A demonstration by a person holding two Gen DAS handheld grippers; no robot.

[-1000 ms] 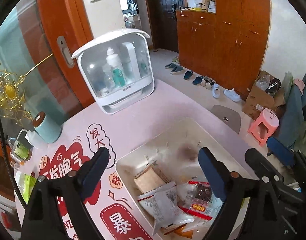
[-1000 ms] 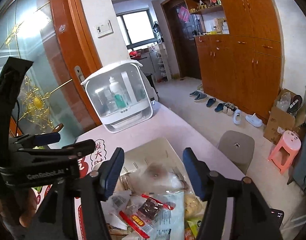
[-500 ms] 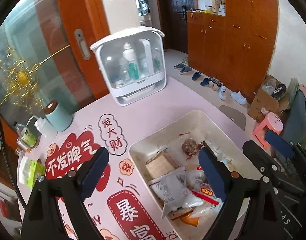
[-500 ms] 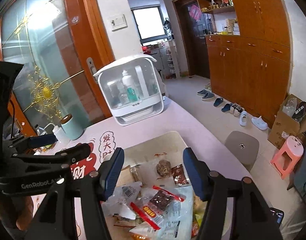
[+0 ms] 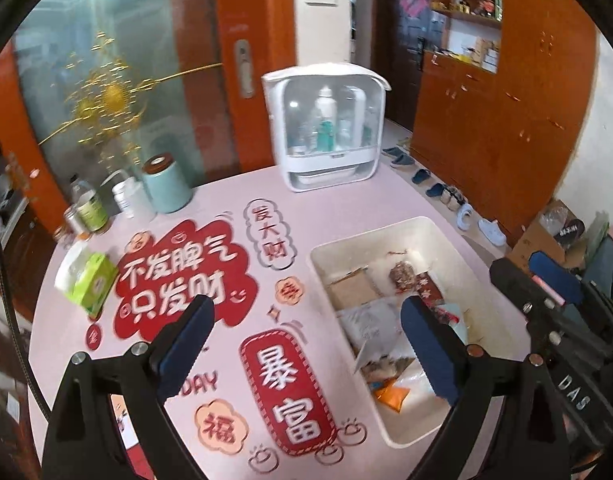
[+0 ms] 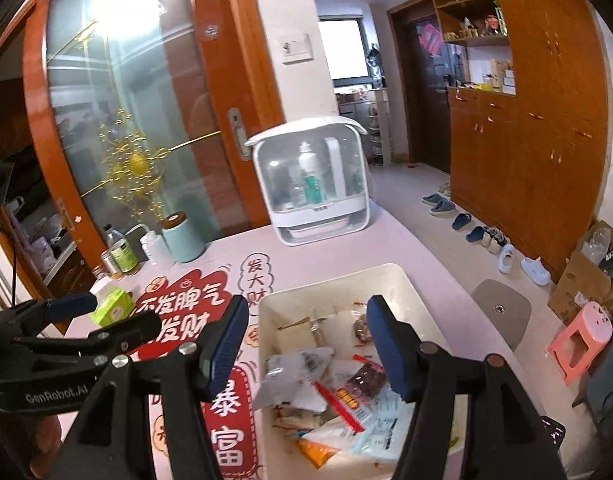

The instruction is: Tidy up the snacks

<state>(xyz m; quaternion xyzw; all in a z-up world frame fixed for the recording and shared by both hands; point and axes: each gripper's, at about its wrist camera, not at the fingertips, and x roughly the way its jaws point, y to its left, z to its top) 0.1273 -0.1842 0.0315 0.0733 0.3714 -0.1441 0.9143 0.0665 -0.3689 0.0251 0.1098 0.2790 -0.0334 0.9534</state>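
While both grippers hang above the pink table point(image 5: 226, 196), neither has hold of anything. In the left wrist view, the far left of the frame shows a green tissue pack point(image 5: 91, 285) on the table, with small bottles point(image 5: 91, 209) and a teal canister point(image 5: 165, 186) above it near the glass door point(image 5: 106, 92). Red printed decals point(image 5: 178, 284) cover the middle of the table surface. The left gripper point(image 5: 306, 350) occupies the lower centre of the frame; its jaws stand wide apart, have just been opening further, and have only bare table and the bin's near edge showing between them. At upper centre stands a white cosmetics case point(image 5: 326, 128) with bottles behind its clear front. To the right of centre lies the cream bin point(image 5: 442, 236), which contains the snack packets point(image 5: 370, 320) in a loose pile. In the right wrist view, the left gripper appears at the far left edge of the frame. The right gripper point(image 6: 306, 344) sits at lower centre, jaws parted to a moderate width, with nothing clamped; the snack packets point(image 6: 338, 392) lie below and between its fingers point(image 6: 390, 344) inside the bin point(image 6: 398, 280). At the far right of that frame, on the floor, are a grey stool point(image 6: 500, 310) and a pink stool point(image 6: 582, 340).
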